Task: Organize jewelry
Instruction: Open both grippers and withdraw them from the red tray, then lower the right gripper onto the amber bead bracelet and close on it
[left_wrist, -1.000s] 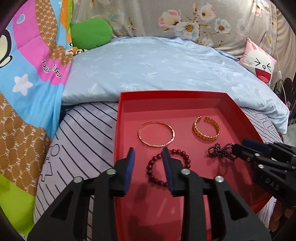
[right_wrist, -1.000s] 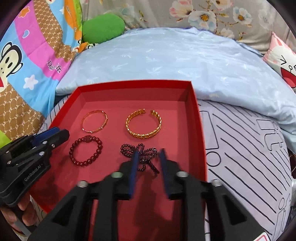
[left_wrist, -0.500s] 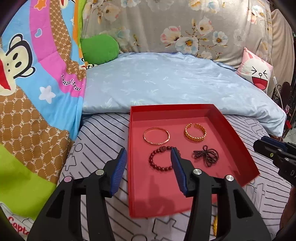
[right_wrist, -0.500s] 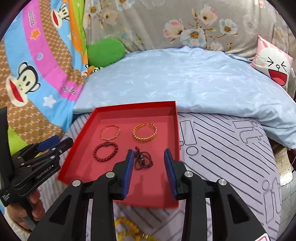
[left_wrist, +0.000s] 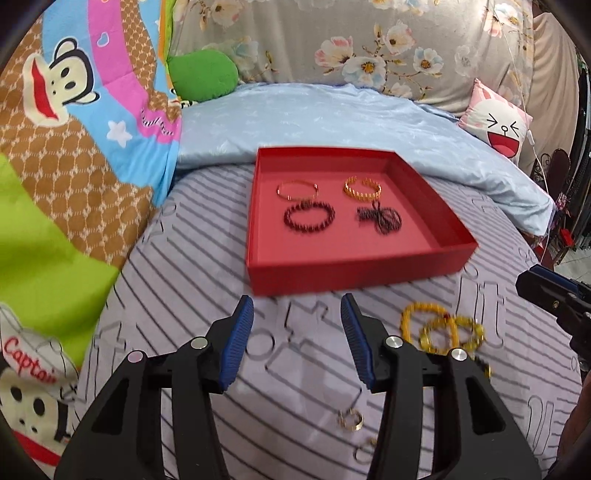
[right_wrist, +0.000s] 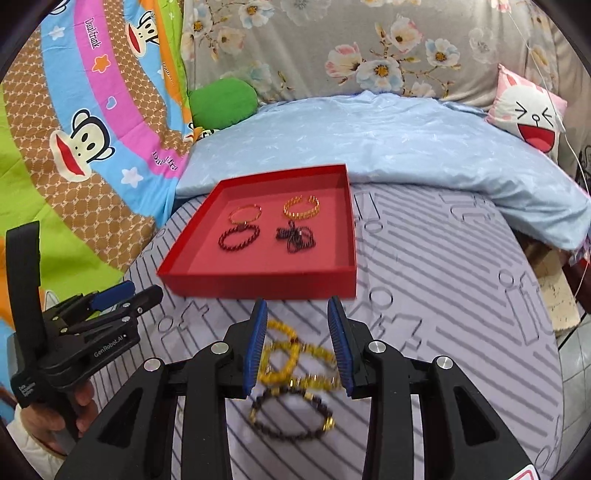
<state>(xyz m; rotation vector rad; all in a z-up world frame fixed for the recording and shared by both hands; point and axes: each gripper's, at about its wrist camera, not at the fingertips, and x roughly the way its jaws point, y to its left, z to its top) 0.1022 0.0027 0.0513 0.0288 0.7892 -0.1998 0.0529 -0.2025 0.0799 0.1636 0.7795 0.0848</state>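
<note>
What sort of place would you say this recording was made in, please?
Most likely a bedroom, on a bed: a grey striped bedsheet under the red tray, a light blue quilt behind it, and a pink rabbit cushion.

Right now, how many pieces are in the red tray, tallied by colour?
Gold: 2, a thin bangle and a chain-link cuff
Dark red: 1, a bead bracelet
Near-black: 1, a tangled bead strand
Total: 4 in the red tray
</note>
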